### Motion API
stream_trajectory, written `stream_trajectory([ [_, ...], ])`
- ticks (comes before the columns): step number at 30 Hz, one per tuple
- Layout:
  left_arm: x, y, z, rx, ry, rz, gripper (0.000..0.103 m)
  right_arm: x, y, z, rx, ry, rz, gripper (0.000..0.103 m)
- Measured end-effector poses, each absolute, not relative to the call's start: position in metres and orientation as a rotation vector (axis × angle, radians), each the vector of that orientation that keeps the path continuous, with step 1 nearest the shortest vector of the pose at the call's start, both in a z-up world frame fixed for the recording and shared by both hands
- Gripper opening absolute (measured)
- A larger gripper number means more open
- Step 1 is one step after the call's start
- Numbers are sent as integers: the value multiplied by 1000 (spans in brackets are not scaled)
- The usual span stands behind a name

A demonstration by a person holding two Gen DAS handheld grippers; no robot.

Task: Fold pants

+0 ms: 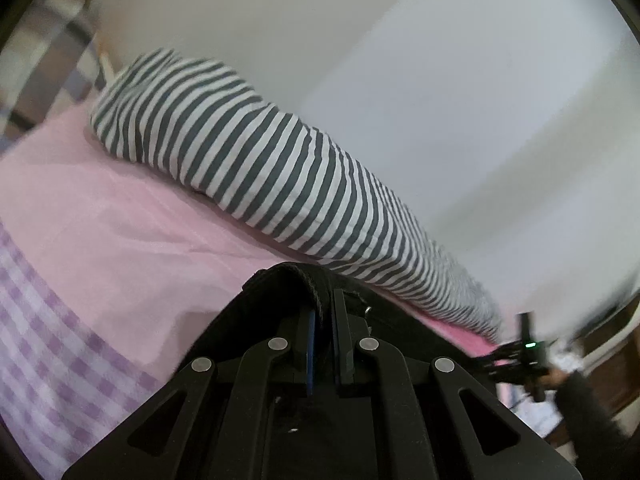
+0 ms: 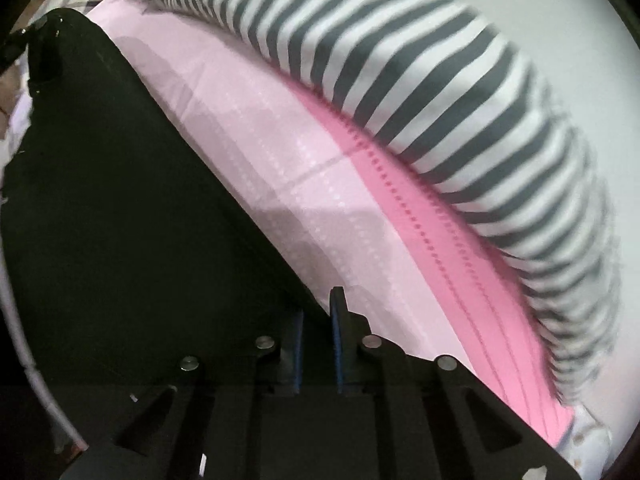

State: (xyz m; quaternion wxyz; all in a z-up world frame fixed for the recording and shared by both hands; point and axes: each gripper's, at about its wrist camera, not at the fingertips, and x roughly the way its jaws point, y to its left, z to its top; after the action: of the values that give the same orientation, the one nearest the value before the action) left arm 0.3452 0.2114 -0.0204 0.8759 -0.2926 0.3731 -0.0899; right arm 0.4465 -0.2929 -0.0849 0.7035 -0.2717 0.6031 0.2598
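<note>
We see a pink sheet (image 2: 312, 216) covering the bed, with a long striped pillow (image 1: 248, 160) lying along its far side by the wall. The black pants (image 2: 120, 208) spread over the sheet's near side. Our left gripper (image 1: 322, 308) pinches their edge, and our right gripper (image 2: 318, 320) pinches another edge.

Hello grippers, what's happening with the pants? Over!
Left gripper shut on black pants. Right gripper pinching pants too. Striped pillow ahead, apart.
</note>
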Motion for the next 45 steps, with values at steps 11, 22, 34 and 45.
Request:
stream_trajectory([
  [11,278,212,0,-503,746,-250,7,319,-300,-12,-510,1109,225,7],
  [22,179,207,-29,-451,905,-253,10,204,-317,-37,-304,1147,127,7],
  [34,142,196,-86,-379,1163,-142,17,171,-323,-73,-148,1191,46,20],
  [45,103,239,-70,-743,1111,-92,43,122,-347,-54,192,1159,85,40],
])
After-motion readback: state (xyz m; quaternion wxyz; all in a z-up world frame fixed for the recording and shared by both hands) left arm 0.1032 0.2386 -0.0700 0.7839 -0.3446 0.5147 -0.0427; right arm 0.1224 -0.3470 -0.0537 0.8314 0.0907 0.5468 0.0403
